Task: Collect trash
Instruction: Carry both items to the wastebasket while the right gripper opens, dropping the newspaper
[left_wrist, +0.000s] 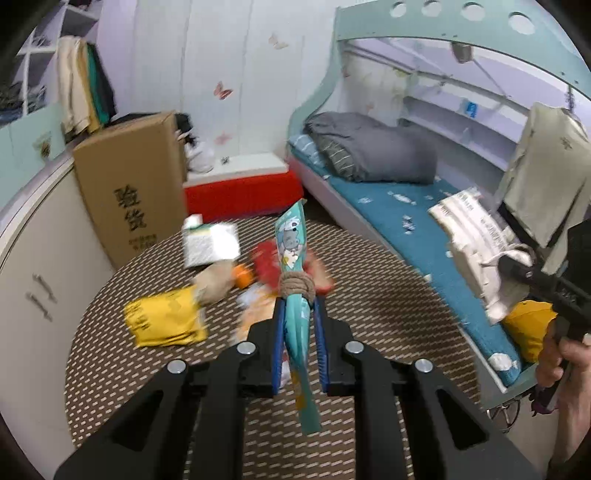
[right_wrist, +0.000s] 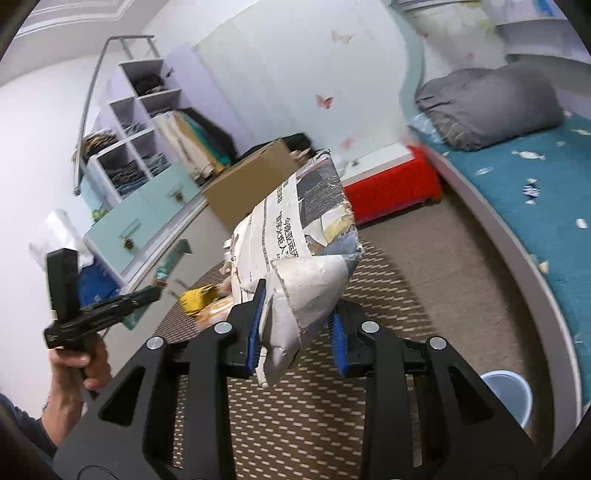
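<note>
Hand-held gripper (left_wrist: 299, 314) above yellow bag (left_wrist: 166, 317)

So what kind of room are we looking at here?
Most likely a child's bedroom: a bunk bed with a grey duvet, butterfly stickers on the wall, and cubby shelves stuffed with clothes.

We saw a teal snack wrapper (left_wrist: 293, 258) with a cartoon print, bound by tan twine, between blue-padded black fingers. A crumpled newspaper (right_wrist: 295, 236) was white with black characters and dark photo patches. The mat (left_wrist: 369, 266) was brown with cream dashes. A yellow packet (left_wrist: 166, 319) lay there. The bedsheet (left_wrist: 399, 206) was teal with white specks; the blanket (left_wrist: 369, 147) grey.
</note>
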